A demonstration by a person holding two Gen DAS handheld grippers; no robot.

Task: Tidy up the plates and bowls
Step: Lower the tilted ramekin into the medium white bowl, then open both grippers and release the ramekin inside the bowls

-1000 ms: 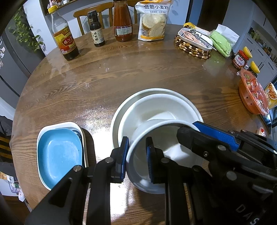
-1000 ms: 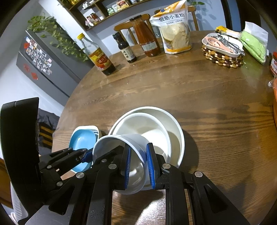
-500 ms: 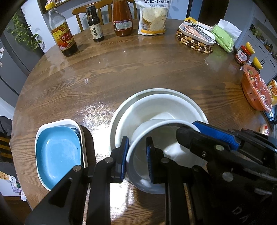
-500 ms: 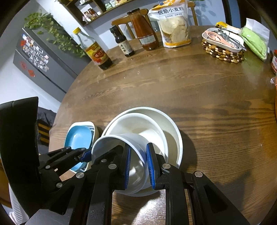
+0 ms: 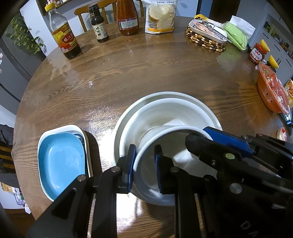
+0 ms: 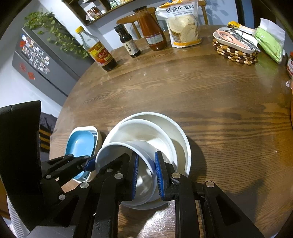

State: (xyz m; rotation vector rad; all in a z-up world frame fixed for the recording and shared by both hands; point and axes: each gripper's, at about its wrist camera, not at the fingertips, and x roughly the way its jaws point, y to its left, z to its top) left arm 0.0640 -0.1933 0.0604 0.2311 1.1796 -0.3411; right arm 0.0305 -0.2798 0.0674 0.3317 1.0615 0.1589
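Note:
A small white bowl point(image 5: 146, 175) hangs tilted over two nested white bowls, the outer one point(image 5: 164, 96) wide and the inner one point(image 5: 155, 117) inside it. My left gripper point(image 5: 144, 155) is shut on the small bowl's left rim. My right gripper point(image 6: 146, 161) is shut on its right rim, one pad inside and one outside. The right gripper point(image 5: 219, 144) also shows in the left wrist view, and the left gripper point(image 6: 89, 163) in the right wrist view. The small bowl point(image 6: 113, 153) leans with its base down in the inner bowl point(image 6: 142, 130).
A blue dish point(image 5: 60, 161) lies in a white rectangular dish point(image 5: 86, 139) left of the bowls, near the round wooden table's point(image 5: 146, 73) front edge. Bottles point(image 5: 64, 40), a flour bag point(image 5: 161, 16) and a tray on a beaded mat point(image 5: 207, 38) line the far side. An orange bowl point(image 5: 271, 91) stands at the right.

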